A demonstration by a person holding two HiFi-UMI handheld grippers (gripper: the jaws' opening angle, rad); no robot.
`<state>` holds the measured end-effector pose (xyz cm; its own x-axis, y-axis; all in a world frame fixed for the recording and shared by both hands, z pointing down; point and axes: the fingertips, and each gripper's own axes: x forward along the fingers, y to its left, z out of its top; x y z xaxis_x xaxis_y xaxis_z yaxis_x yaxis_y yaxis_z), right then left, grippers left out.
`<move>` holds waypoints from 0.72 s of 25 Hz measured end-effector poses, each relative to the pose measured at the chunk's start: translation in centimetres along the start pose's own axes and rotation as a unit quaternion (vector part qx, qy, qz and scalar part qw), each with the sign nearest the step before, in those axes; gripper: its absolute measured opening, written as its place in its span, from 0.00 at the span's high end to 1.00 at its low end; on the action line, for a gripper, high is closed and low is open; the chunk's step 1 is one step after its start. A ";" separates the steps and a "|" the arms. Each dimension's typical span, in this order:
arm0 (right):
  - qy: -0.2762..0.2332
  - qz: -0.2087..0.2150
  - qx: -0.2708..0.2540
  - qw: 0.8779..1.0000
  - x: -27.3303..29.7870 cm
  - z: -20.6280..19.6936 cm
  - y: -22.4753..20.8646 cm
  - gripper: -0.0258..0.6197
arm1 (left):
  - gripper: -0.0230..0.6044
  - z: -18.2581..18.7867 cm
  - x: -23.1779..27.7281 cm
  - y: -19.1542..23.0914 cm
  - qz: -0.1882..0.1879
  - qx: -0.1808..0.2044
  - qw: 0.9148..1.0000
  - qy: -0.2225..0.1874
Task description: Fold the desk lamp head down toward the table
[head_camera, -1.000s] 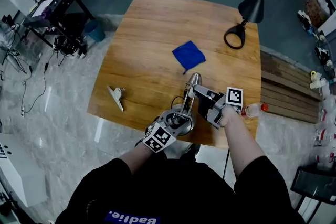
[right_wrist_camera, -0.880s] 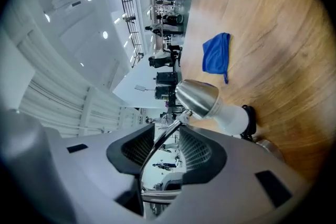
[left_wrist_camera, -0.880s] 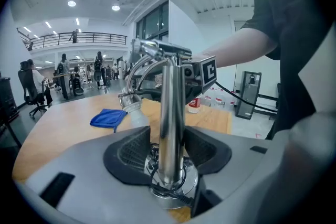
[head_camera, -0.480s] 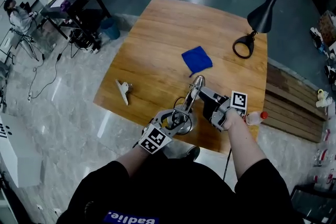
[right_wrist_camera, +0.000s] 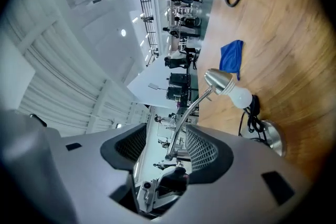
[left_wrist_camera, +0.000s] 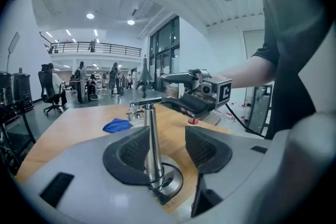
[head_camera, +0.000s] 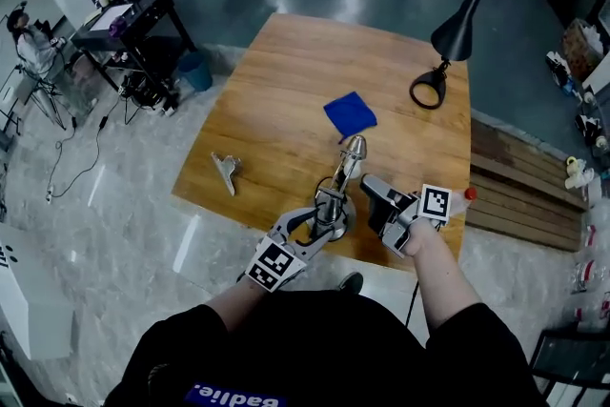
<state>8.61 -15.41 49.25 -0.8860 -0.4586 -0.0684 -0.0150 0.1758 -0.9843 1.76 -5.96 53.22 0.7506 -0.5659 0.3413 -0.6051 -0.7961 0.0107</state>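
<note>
Worktop (head_camera: pixel 276 91): light wood, seen steeply from above.
Desk lamp (head_camera: pixel 335 191): silver, standing close to the near edge of the worktop, between the two grippers.
Lamp base (head_camera: pixel 324 222): round, flat on the wood, with a dark cord coiled beside it.
Lamp stem (left_wrist_camera: pixel 152 144): upright from the base, bending over at the top into a slim arm.
Lamp head (head_camera: pixel 354 148): small metal shade with a white bulb (right_wrist_camera: pixel 241 96) in its mouth, raised clear of the wood and pointing away from the person.
Left gripper (head_camera: pixel 307 226): low by the base, fingers (left_wrist_camera: pixel 131 152) spread wide; stem standing in the gap, close against the left one, not squeezed.
Right gripper (head_camera: pixel 374 189): just right of the stem, rolled onto its side, fingers (right_wrist_camera: pixel 202 149) wide apart; bent arm showing through the gap, nothing clamped.
Blue cloth (head_camera: pixel 350 112): crumpled just beyond the lamp head.
Black lamp (head_camera: pixel 448 38): far right corner, ring base and cone shade, well apart from the silver one.
Metal clip (head_camera: pixel 227 172): alone near the left edge.
Bottle (head_camera: pixel 467 194): red cap, just beside the right gripper's marker cube.
</note>
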 end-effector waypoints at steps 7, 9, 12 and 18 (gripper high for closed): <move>-0.068 0.005 -0.047 0.997 0.2 -6.7 4.0 0.60 | 0.64 0.4 -6.3 -0.8 -0.057 0.005 0.998 -0.013; -0.083 0.000 -0.065 0.994 0.4 -9.0 5.1 0.60 | 0.64 0.4 -8.3 -1.2 -0.074 -0.003 0.997 -0.019; -0.105 0.003 -0.093 0.990 0.8 -12.2 7.3 0.60 | 0.64 0.9 -11.1 -2.0 -0.097 -0.009 0.995 -0.030; -0.097 -0.025 -0.203 0.974 0.3 -16.9 11.2 0.60 | 0.64 3.9 -15.2 -4.2 -0.127 -0.023 0.990 -0.060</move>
<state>0.31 1.11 40.98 -0.7756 -0.6248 -0.0902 -0.2732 0.4610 -0.8443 -6.05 5.11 44.35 0.9041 -0.3730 0.2086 -0.4028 -0.9067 0.1247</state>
